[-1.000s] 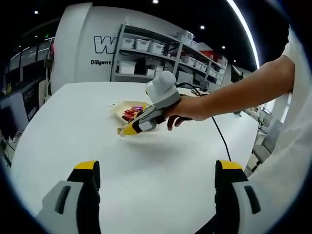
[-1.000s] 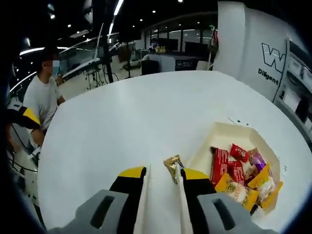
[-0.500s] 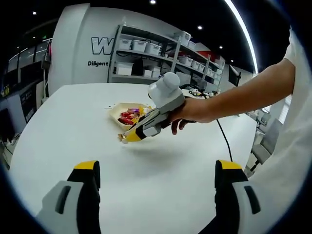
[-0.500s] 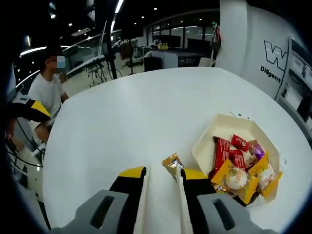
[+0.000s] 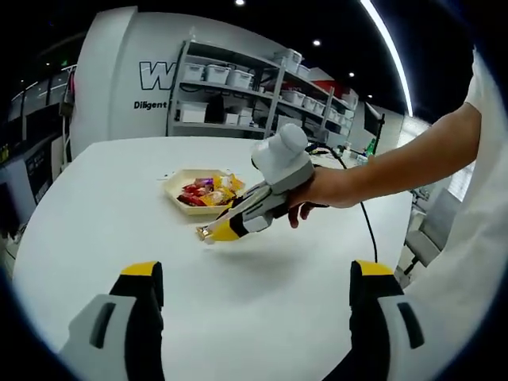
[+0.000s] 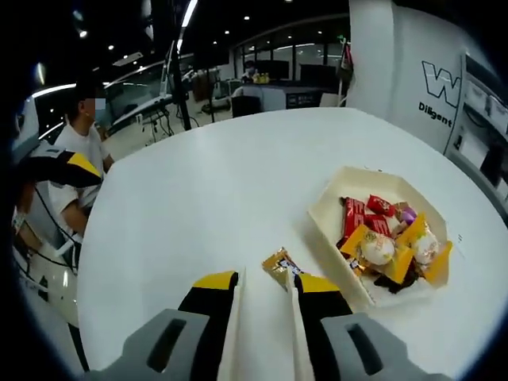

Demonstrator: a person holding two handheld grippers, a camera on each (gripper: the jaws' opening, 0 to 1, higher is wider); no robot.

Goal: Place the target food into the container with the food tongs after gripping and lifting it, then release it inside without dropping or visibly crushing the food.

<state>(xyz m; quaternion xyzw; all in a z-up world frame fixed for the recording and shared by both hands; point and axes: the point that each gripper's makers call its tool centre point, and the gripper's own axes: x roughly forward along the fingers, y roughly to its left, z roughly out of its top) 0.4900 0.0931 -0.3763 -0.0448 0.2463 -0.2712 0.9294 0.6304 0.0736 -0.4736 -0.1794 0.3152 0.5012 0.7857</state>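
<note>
Right gripper view: the right claw [image 6: 265,290] is pinched nearly closed through the white food tongs [image 6: 236,317], and a small gold-wrapped snack [image 6: 278,263] sits clamped at the tong tips, held above the white bench [image 6: 198,182]. The tray-like container [image 6: 325,218], already holding wrapped snacks, lies at about two o'clock from the tips — near, not yet under them. Judging by this, the carry step is in hand; next comes a swing over the tray, lowering, then a gentle release. Left gripper view shows the left claw [image 5: 254,294] spread wide and empty, hovering over bare bench.
</note>
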